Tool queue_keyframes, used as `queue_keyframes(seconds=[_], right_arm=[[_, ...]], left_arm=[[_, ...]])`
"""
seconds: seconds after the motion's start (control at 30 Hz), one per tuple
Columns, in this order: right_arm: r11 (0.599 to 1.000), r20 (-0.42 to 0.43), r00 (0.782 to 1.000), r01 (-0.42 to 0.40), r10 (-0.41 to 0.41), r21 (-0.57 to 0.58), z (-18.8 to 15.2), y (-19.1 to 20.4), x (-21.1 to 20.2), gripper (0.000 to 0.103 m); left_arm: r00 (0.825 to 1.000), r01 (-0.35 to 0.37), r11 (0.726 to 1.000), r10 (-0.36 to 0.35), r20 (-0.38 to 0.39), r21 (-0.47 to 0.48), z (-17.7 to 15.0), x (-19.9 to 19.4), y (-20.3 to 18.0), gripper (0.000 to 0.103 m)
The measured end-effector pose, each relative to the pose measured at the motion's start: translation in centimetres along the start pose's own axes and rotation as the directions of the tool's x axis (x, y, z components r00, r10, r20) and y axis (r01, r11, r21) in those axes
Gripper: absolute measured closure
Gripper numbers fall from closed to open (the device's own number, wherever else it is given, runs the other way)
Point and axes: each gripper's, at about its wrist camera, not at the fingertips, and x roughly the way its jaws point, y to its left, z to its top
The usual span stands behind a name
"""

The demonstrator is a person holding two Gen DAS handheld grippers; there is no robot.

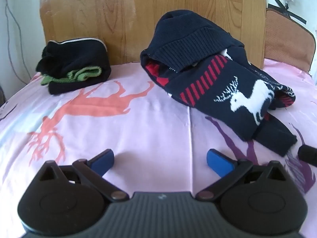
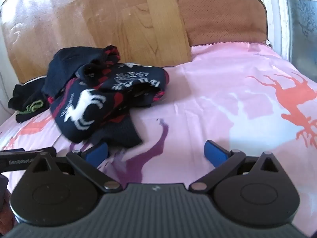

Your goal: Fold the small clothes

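While one dark pile [image 1: 76, 65] already sits folded at the back of the bed [image 1: 150, 119] by the wooden board [image 1: 122, 19], the deer sweater [image 1: 218, 79] is in a messy heap near the middle, so I think most of the folding is left. Both the left claw [image 1: 160, 159] and the right claw [image 2: 156, 151] tip down over the sheet, wide open and holding nothing

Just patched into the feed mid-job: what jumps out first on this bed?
A crumpled navy sweater with white reindeer and red stripes lies heaped near the wooden headboard, unfolded. To its left in the left wrist view sits a small pile of dark clothes with a green edge. Both lie on a pink sheet printed with deer.
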Motion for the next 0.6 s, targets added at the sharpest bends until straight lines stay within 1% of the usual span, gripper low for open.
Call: queue_keyframes(seconds=[0.13, 0.2, 0.43, 0.6], right_arm=[[1.0, -0.003, 1.0, -0.003, 0.003, 0.012, -1.3, 0.7, -0.9, 0.0], [1.0, -0.004, 1.0, -0.001, 0.001, 0.009, -1.6, 1.1, -1.3, 0.0], [1.0, 0.009, 1.0, 0.001, -0.001, 0.015, -2.1, 1.5, -1.6, 0.0], [0.999, 0.033, 0.999, -0.011, 0.01, 0.047, -2.3, 1.1, -1.8, 0.0]], left_arm=[[1.0, -0.008, 1.0, 0.008, 0.011, -0.006, -1.2, -1.4, -0.4, 0.0], [1.0, -0.006, 1.0, 0.006, 0.02, 0.006, -1.5, -1.9, -0.6, 0.0], [1.0, -0.011, 1.0, 0.011, 0.027, 0.006, -1.9, -1.9, -0.7, 0.0], [1.0, -0.014, 1.0, 0.014, 0.025, 0.005, -1.9, -1.9, -0.7, 0.0]])
